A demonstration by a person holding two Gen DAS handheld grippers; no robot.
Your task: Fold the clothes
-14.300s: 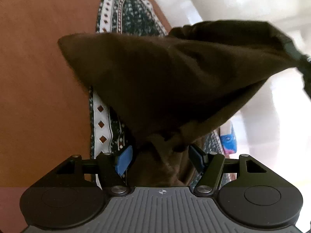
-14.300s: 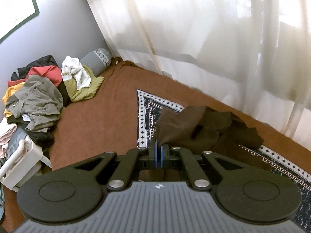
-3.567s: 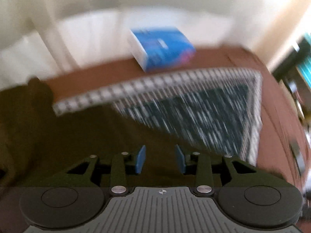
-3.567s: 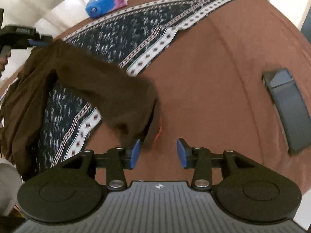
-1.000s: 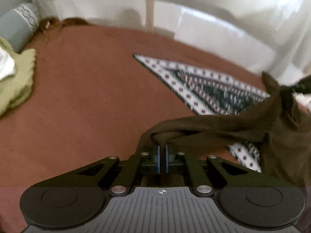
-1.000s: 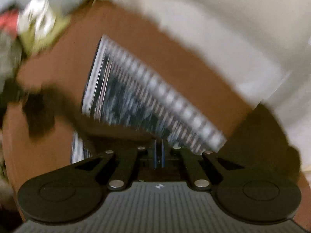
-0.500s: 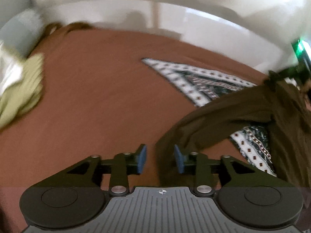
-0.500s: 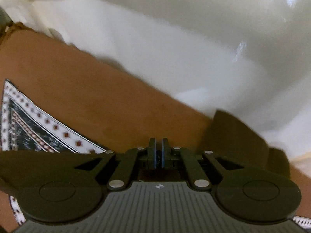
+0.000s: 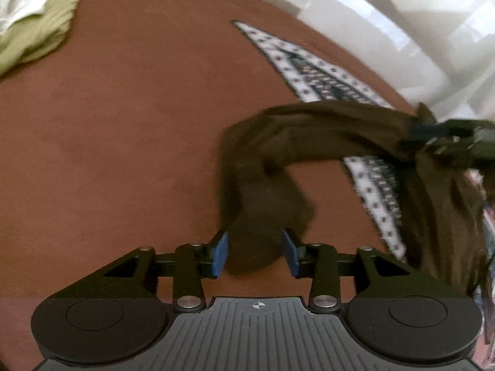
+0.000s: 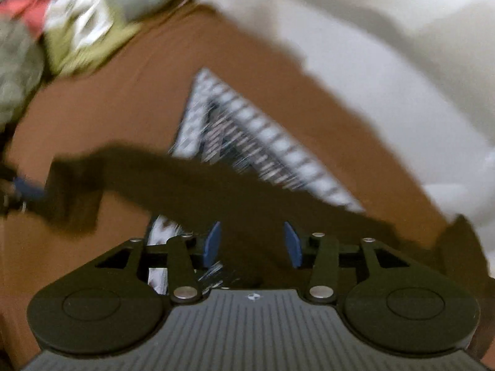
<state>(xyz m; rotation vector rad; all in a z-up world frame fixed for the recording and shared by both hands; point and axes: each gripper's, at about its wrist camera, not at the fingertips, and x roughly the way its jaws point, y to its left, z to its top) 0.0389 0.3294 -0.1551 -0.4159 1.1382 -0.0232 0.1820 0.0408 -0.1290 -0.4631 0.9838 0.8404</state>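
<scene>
Between the blue pads of the left gripper, whose jaws are opening, hangs the end of the dark brown garment; the pads stand clear of the cloth on both sides, so it is released rather than pinched. From that loose end the garment bends up and runs off to the right of the claw as a twisted band, reaching the right gripper, which shows at the far right edge of the left wrist view with more brown cloth hanging below it. In the right wrist view the right gripper is also opening, its pads apart with the garment lying between and beneath them; the picture is smeared, and the pads do not seem to press on the cloth. Beyond both claws lies the patterned cloth, a dark field with a white border, spread on the brown bed cover, its corner pointing away and the garment crossing its near part. To the left of the left claw the cover is bare and wide. Far off at the upper left sits a green garment in a heap of other clothes. Ahead and to the right the cover ends at a white curtain.
</scene>
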